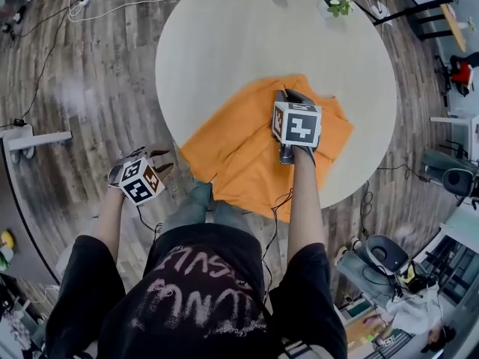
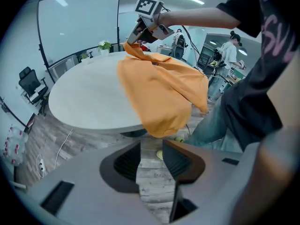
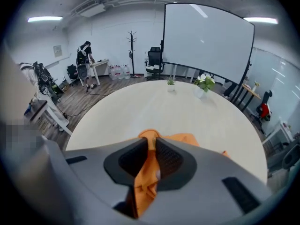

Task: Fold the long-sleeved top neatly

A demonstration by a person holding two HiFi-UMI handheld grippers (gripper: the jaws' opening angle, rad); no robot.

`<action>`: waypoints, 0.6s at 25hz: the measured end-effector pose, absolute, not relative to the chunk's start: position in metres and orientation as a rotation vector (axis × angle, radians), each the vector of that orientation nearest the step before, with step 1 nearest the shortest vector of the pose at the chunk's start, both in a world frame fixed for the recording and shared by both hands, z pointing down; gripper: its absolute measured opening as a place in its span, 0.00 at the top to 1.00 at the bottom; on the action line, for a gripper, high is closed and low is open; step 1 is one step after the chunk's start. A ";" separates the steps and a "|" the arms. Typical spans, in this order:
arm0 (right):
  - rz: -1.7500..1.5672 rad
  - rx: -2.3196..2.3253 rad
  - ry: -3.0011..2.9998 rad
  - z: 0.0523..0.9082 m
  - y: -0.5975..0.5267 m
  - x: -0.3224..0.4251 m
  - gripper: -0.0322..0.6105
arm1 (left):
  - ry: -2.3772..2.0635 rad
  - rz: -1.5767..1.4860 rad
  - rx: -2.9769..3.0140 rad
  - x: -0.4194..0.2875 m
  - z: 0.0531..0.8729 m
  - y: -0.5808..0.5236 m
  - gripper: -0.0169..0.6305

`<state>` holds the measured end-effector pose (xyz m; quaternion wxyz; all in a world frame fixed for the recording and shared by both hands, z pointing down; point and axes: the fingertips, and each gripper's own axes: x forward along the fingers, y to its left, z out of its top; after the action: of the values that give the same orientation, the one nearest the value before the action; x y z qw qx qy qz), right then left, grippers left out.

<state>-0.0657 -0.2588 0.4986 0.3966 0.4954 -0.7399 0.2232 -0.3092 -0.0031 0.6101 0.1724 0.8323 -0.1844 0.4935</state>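
Right claw (image 1: pixel 288 96) is pinching a bunched fold of the orange long-sleeved top (image 1: pixel 239 152) between nearly closed jaws, holding it up in a peak over the round table (image 1: pixel 224 36). The top is lying rumpled at the table's near edge, with its near part hanging over the rim. Off the table at near left, the left claw (image 1: pixel 152 155) is hovering with jaws apart and empty. The hanging cloth is lying to its right and slightly farther, so it looks the nearer claw for that free edge.
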 end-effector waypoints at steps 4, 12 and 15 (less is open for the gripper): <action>0.598 1.213 -1.926 0.511 -0.247 -0.080 0.79 | -0.578 1.370 2.305 -0.318 0.615 0.011 0.73; 0.649 1.202 -2.118 0.489 -0.213 -0.072 0.64 | -0.725 1.315 2.206 -0.311 0.612 0.035 0.72; 0.637 1.251 -2.150 0.480 -0.204 -0.051 0.79 | -0.858 1.227 2.170 -0.306 0.601 0.037 0.73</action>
<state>-0.0512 -0.2043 0.4800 0.2830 0.4673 -0.8031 0.2379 -0.3062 0.0366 0.6014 0.2499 0.7969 -0.3152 0.4508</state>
